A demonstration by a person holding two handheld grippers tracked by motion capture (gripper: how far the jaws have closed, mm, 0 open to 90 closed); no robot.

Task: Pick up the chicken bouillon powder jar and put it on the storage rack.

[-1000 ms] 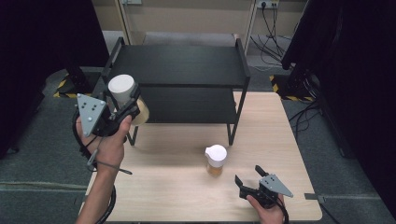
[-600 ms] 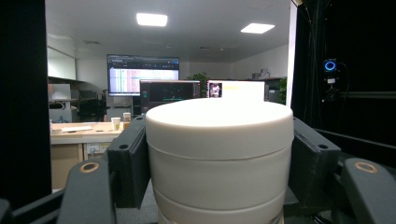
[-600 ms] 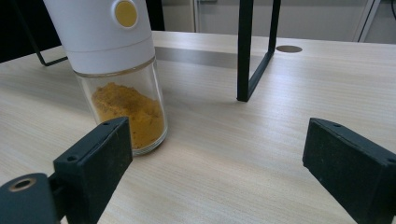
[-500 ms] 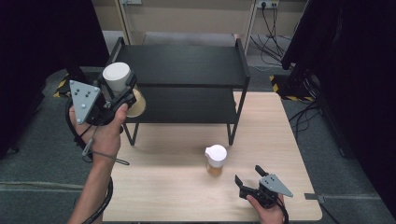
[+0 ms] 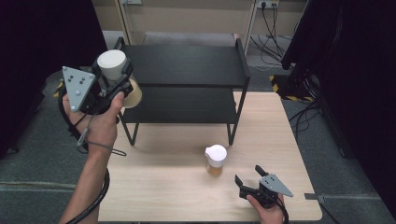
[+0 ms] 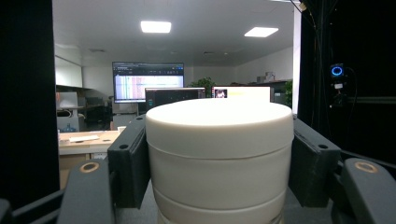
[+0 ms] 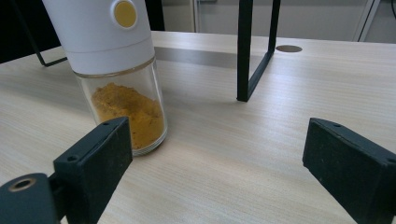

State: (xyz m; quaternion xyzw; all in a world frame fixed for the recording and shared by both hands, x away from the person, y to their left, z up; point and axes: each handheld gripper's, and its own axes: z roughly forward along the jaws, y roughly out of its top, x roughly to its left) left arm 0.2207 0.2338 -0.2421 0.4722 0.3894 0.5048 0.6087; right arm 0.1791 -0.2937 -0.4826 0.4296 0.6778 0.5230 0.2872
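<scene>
The left gripper has carried its white-capped jar further toward 12 o'clock, level with the rack's top shelf at its 9 o'clock edge; jaws clamp the cap. The right gripper stays put, jaws wide and empty, the spice jar at its 11 o'clock.

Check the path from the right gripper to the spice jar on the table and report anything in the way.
Nothing visible blocks it. The right gripper sits open on the table, and bare wood lies between its jaws and the spice jar. The black shelf's leg stands off to one side.
</scene>
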